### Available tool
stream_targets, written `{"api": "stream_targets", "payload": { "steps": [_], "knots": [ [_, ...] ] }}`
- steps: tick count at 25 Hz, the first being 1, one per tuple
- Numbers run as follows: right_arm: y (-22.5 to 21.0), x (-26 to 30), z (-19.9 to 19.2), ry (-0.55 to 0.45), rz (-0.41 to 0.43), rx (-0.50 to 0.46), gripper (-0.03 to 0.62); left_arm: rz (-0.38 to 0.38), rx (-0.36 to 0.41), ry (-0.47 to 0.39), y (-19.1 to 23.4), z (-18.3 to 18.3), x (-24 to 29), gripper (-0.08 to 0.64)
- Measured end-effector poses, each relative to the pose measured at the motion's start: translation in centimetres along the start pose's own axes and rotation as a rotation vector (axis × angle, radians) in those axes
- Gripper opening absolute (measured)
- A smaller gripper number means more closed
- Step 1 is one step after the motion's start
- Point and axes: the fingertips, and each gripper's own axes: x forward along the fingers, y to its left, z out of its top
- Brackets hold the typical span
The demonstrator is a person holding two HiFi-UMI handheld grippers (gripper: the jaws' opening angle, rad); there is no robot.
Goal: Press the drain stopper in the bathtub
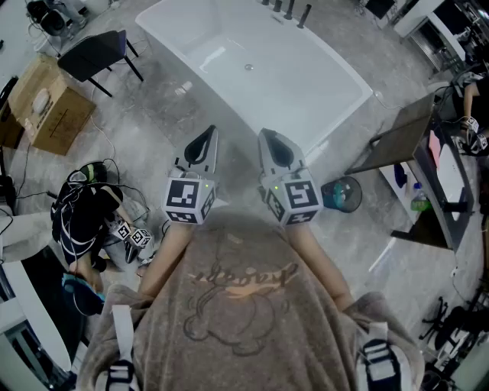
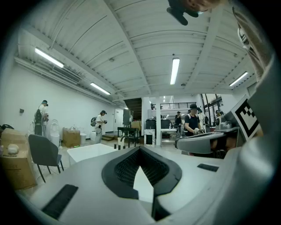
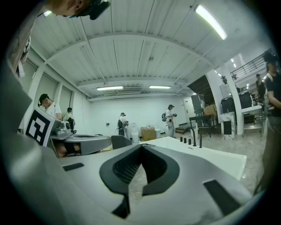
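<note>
A white freestanding bathtub (image 1: 306,99) stands on the grey floor ahead of me, with a small round drain stopper (image 1: 248,67) on its bottom. Dark faucet fittings (image 1: 294,11) stand on its far rim. Both grippers are held side by side just short of the tub's near wall, pointing towards it. The left gripper (image 1: 207,137) is shut with nothing in it, and so is the right gripper (image 1: 268,139). In the left gripper view the shut jaws of the left gripper (image 2: 139,154) meet in front of the bathtub (image 2: 90,151). Past the shut right gripper (image 3: 141,149), the right gripper view shows the bathtub (image 3: 210,156).
A black chair (image 1: 99,52) and a cardboard box (image 1: 50,107) stand left of the tub. A tangle of cables (image 1: 88,210) lies at my left. A round bin (image 1: 341,193) and a dark desk (image 1: 432,164) are on the right. Several people (image 2: 193,119) stand far off.
</note>
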Motion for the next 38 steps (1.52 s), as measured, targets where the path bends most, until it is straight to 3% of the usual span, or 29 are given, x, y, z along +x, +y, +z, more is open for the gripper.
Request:
{"api": "stream_targets", "payload": {
  "steps": [23,38],
  "knots": [
    [-2.3,1.9,-0.4,0.004,0.024,0.018,-0.002,0.015,0.012,0.020,1.7,-0.7,2.5,0.005],
    [-5.6,9.8,1.2,-0.010,-0.030,0.026,-0.002,-0.048,0.028,0.002,7.1,1.1,9.7,0.005]
  ]
}}
